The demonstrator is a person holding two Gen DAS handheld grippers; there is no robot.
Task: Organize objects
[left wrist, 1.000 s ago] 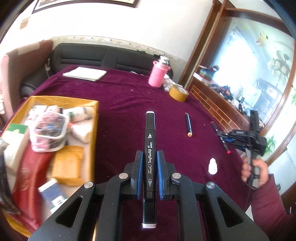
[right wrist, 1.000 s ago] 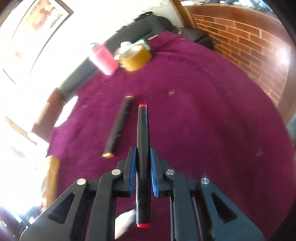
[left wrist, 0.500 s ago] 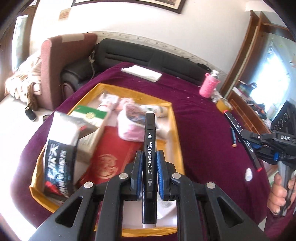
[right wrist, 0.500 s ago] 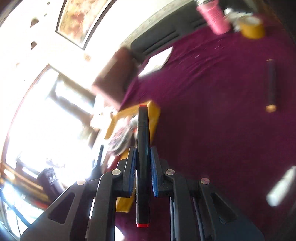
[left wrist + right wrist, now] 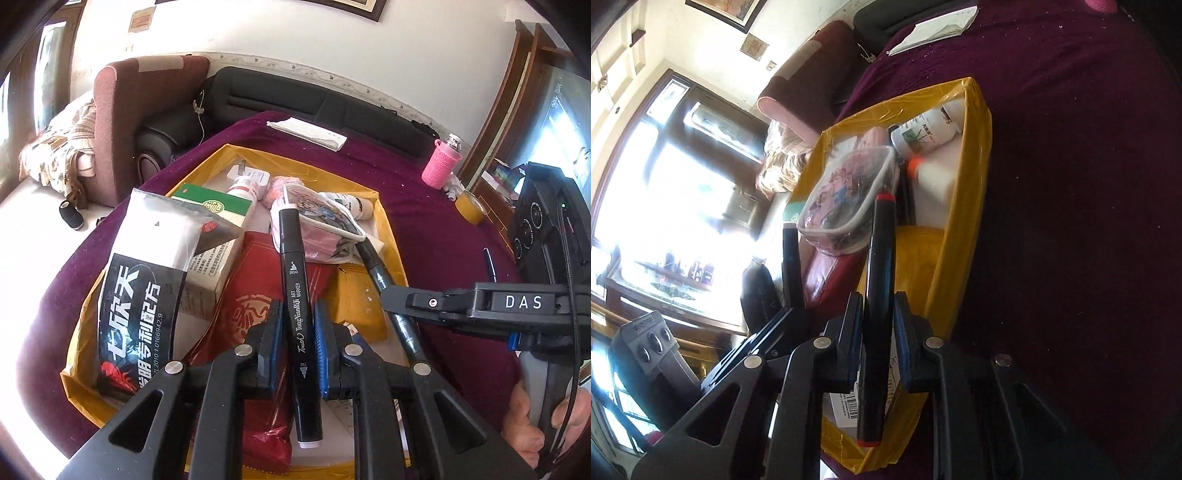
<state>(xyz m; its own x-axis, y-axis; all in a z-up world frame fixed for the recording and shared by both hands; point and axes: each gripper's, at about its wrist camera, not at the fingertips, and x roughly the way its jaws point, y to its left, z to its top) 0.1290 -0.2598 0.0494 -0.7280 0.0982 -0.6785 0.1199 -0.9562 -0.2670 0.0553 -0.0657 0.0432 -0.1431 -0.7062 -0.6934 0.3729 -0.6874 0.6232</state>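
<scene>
My left gripper [image 5: 297, 325] is shut on a black art marker with white ends [image 5: 295, 291], held above the yellow box [image 5: 391, 236]. My right gripper [image 5: 878, 314] is shut on a black marker with red ends [image 5: 881, 266], also over the yellow box [image 5: 975, 155]. In the left wrist view the right gripper [image 5: 399, 299] and its marker [image 5: 380, 273] reach in from the right. The left gripper's marker [image 5: 792, 266] shows in the right wrist view, at the left. The box is full of packets, bottles and a clear pouch [image 5: 317, 225].
The box sits on a purple tablecloth [image 5: 424, 221]. On the cloth lie a dark pen [image 5: 489, 264], a tape roll [image 5: 471, 208], a pink-sleeved bottle [image 5: 443, 164] and white paper [image 5: 306, 133]. A sofa [image 5: 295, 99] and an armchair [image 5: 144, 110] stand behind.
Both grippers have swung left from the open cloth to above the yellow box, each carrying its marker. They now sit close side by side over it.
</scene>
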